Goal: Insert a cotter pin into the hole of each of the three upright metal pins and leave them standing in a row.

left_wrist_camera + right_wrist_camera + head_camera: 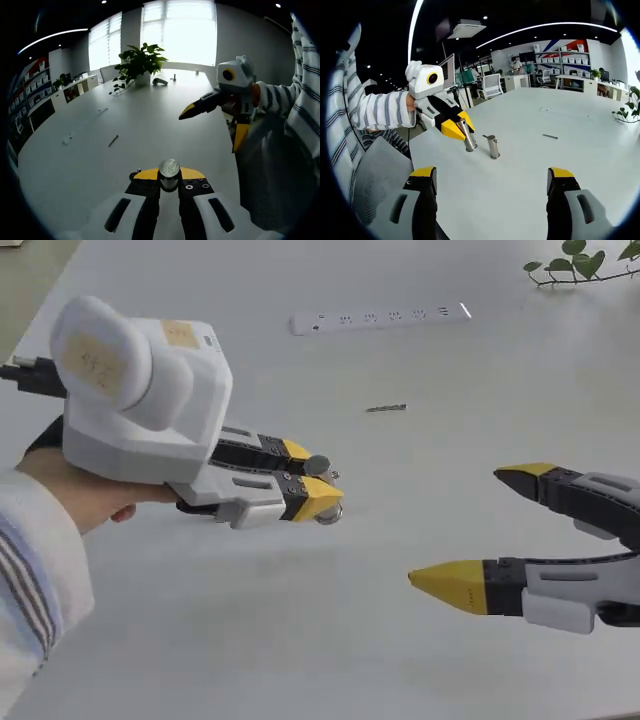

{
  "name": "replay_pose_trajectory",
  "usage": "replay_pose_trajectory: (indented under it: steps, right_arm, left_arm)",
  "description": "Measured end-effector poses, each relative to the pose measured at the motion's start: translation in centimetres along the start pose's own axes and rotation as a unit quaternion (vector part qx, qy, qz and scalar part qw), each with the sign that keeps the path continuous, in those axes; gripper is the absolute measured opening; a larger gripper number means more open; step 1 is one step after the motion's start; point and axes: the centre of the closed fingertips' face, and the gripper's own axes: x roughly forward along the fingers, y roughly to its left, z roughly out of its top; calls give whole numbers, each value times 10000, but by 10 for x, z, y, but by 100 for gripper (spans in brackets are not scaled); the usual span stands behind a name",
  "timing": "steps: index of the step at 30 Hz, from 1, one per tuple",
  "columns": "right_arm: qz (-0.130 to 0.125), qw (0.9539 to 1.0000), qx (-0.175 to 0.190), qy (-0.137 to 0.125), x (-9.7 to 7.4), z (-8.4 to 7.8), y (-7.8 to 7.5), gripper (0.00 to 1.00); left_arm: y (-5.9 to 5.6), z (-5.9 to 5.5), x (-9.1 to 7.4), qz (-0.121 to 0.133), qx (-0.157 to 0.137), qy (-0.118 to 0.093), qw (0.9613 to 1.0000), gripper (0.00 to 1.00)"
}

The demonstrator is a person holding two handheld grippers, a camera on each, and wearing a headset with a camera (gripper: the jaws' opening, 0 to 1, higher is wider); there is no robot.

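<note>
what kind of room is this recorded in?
Looks like an open-plan office: a long white table with a power strip, office chairs and shelves behind, and a potted plant.

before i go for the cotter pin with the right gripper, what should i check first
1. The left gripper has its jaws shut on a metal pin: ok.
2. That held pin is upright with its base down at the table, as the right gripper view shows it: ok.
3. The right gripper has its jaws open with nothing between them: ok.
4. A loose cotter pin lies flat on the table, apart from everything else: ok.
5. The second metal pin stands upright beside the held one: ok. Whether it is already pinned: cannot tell.
6. The hole in the held pin faces the right gripper: cannot tell, too small.
</note>
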Motion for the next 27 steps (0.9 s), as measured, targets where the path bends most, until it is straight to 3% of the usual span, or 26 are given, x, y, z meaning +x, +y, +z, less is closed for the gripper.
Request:
replay_pose_trajectory:
  steps: [10, 19, 27]
  right_arm:
    - [54, 10000, -2, 56, 3, -2, 2, 90]
    - [153, 9995, -78, 258, 8, -11, 9, 90]
    - [188, 9994, -78, 275, 9, -12, 11, 91]
  left_arm:
    - [-16, -23, 15, -1, -4, 178, 9998, 9]
    - [-16, -35, 21, 76, 37, 288, 9995, 9]
    - [-18, -44, 24, 90, -7, 326, 9994, 9]
